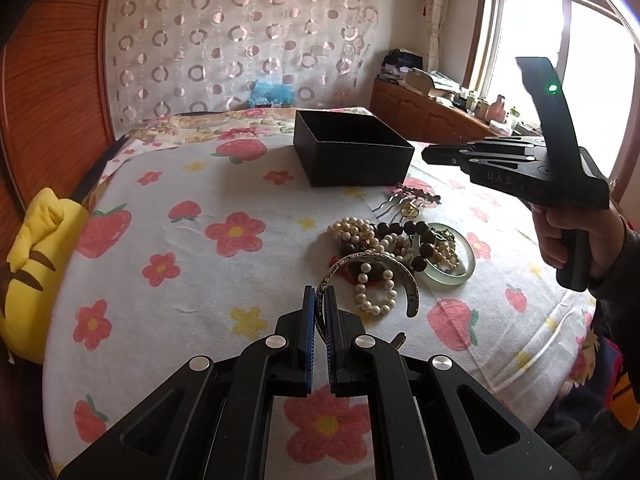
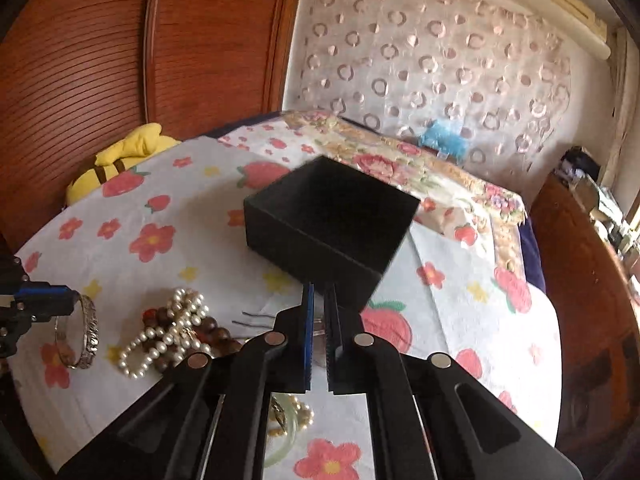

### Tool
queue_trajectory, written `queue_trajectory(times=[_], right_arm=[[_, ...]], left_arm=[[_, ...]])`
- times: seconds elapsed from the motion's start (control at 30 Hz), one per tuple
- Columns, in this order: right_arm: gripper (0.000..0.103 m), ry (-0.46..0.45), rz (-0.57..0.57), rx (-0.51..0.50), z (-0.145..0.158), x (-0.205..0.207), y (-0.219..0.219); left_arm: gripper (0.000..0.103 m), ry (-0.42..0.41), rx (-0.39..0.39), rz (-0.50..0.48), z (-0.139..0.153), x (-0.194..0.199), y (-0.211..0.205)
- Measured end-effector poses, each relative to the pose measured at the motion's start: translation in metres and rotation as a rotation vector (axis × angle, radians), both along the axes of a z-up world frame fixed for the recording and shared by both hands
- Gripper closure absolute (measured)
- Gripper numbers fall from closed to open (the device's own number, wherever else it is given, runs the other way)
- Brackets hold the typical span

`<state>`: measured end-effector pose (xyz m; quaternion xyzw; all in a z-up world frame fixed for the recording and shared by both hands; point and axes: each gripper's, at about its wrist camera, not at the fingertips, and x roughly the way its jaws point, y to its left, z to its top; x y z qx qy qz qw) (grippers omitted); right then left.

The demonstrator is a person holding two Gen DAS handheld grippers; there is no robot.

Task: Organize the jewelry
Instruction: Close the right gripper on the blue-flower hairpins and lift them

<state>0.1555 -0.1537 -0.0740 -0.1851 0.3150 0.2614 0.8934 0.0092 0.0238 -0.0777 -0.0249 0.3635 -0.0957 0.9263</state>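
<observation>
My left gripper (image 1: pixel 319 300) is shut on a silver cuff bangle (image 1: pixel 370 258), holding one end of it at the near edge of the jewelry pile. The pile on the flowered bedspread holds pearl strands (image 1: pixel 374 280), dark wooden beads (image 1: pixel 416 236), a pale green jade bangle (image 1: pixel 466 270) and a metal hair comb (image 1: pixel 400 200). An open black box (image 1: pixel 352 148) stands behind the pile. A hand holds my right gripper (image 1: pixel 426 156) in the air beside the box. Its jaws are shut (image 2: pixel 319 294), with nothing seen at the tips. The right wrist view also shows the box (image 2: pixel 332 220), the pearls (image 2: pixel 168 332) and the held bangle (image 2: pixel 90 336).
A yellow plush toy (image 1: pixel 32 264) lies at the bed's left edge against the wooden headboard (image 1: pixel 52 80). A patterned curtain (image 1: pixel 240 40) hangs behind the bed. A cluttered wooden cabinet (image 1: pixel 432 112) stands under the window on the right. Thin hairpins (image 2: pixel 252 320) lie near the pile.
</observation>
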Motion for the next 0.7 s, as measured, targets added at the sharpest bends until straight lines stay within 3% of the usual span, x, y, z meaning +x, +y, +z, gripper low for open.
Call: queue_trajectory(times=[0.1,0.2,0.23,0.5,0.6,0.67,0.7], right_arm=[[0.094,0.044,-0.036,0.028,-0.007,0.008,-0.008],[0.062,0.106,-0.059,0.042,-0.019,0.021,-0.018],[0.058,0.118,-0.064,0.042,-0.024,0.024,-0.017],[0.058,0.327,-0.071,0.13,-0.055,0.061,-0.021],[0.058,0.356,-0.055,0.159,-0.058,0.063,-0.025],[0.076,0.363,-0.037,0.153,-0.058,0.061,-0.023],[0.077,0.369,-0.021,0.15,-0.058,0.058,-0.022]], left_arm=[[0.099,-0.001,0.002,-0.002,0.0,0.0,-0.001],[0.099,0.0,0.002,-0.002,0.0,0.0,-0.001],[0.099,0.001,0.002,-0.002,0.0,0.001,-0.002],[0.099,0.001,0.006,-0.006,0.0,0.001,-0.005],[0.099,0.001,0.006,-0.006,0.0,0.002,-0.005],[0.099,0.001,0.005,-0.006,0.0,0.001,-0.005],[0.099,0.0,0.004,-0.008,0.0,0.001,-0.005]])
